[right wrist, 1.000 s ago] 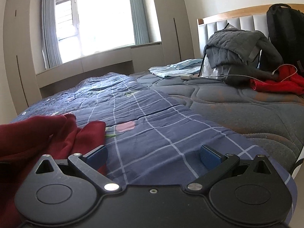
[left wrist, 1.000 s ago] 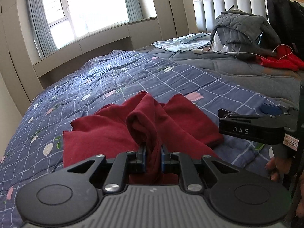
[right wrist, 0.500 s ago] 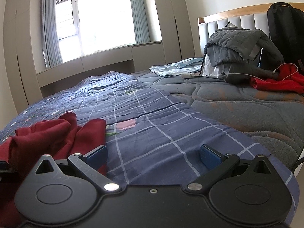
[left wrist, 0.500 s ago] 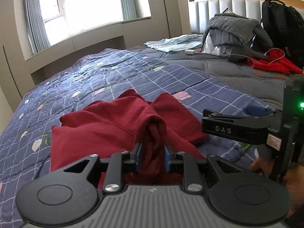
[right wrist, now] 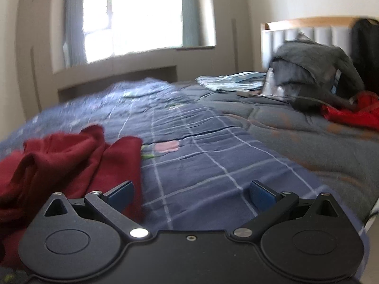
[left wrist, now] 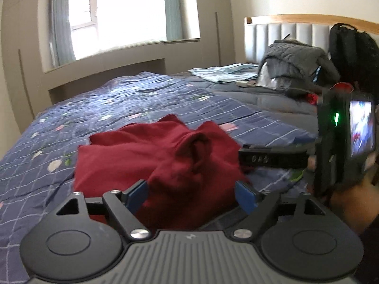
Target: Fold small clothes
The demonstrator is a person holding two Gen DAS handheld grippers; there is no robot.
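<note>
The left gripper (left wrist: 191, 195) is opening its jaws now; a second ago its blue pads were pinched on a raised fold of the dark red garment (left wrist: 151, 158), and now the pads stand apart on both sides of that fold and do not press it; the cloth is released, though a bunched ridge of it is between the jaws. The garment lies on the blue checked quilt (left wrist: 146, 101), at the near end of it, far from the headboard (left wrist: 284, 33); it is lumpy and not flat. The right gripper (right wrist: 189, 195) is wide open with nothing between its pads, only quilt; it sits just beside the garment's right edge. I judge that one fold is just laid down, but the piece looks loose, so smoothing or a further fold is probably needed.
</note>
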